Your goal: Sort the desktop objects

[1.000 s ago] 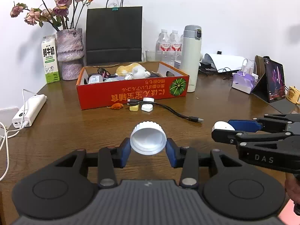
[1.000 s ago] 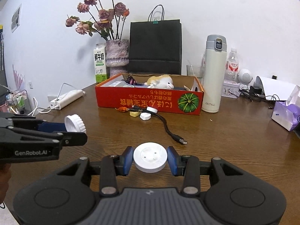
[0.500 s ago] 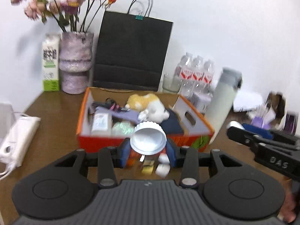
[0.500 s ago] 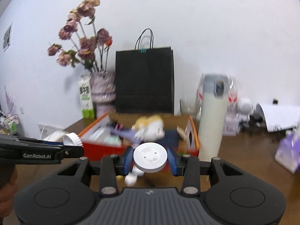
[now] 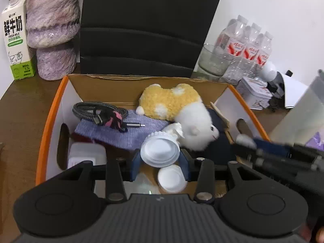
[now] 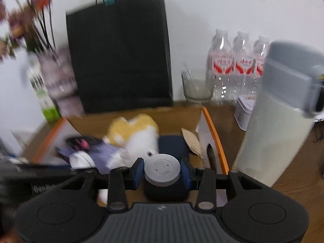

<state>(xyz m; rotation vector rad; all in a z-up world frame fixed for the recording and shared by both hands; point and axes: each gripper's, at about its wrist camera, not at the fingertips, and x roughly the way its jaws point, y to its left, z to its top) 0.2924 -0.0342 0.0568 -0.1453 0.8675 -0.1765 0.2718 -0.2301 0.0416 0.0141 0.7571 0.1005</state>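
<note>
My left gripper (image 5: 160, 160) is shut on a white ribbed cap (image 5: 160, 151) and hangs over the inside of the orange-rimmed cardboard box (image 5: 50, 111). Under it in the box lie a second white round lid (image 5: 172, 179), a yellow and white plush toy (image 5: 178, 109), a coiled cable (image 5: 99, 113) and a purple cloth (image 5: 129, 129). My right gripper (image 6: 163, 172) is shut on a white round disc (image 6: 163, 168) above a navy blue item (image 6: 172, 143) at the box's right end. It shows blurred in the left wrist view as the right gripper (image 5: 245, 139).
Behind the box stand a black paper bag (image 5: 141, 26), a purple vase (image 5: 52, 30) and a milk carton (image 5: 15, 36). A glass (image 5: 212, 62) and water bottles (image 5: 249, 48) stand at the back right. A tall pale thermos (image 6: 279, 121) stands just right of the box.
Both grippers have travelled forward from above the bare table to above the box, each still carrying its white piece. The loose items in front of the box have dropped out of view.
</note>
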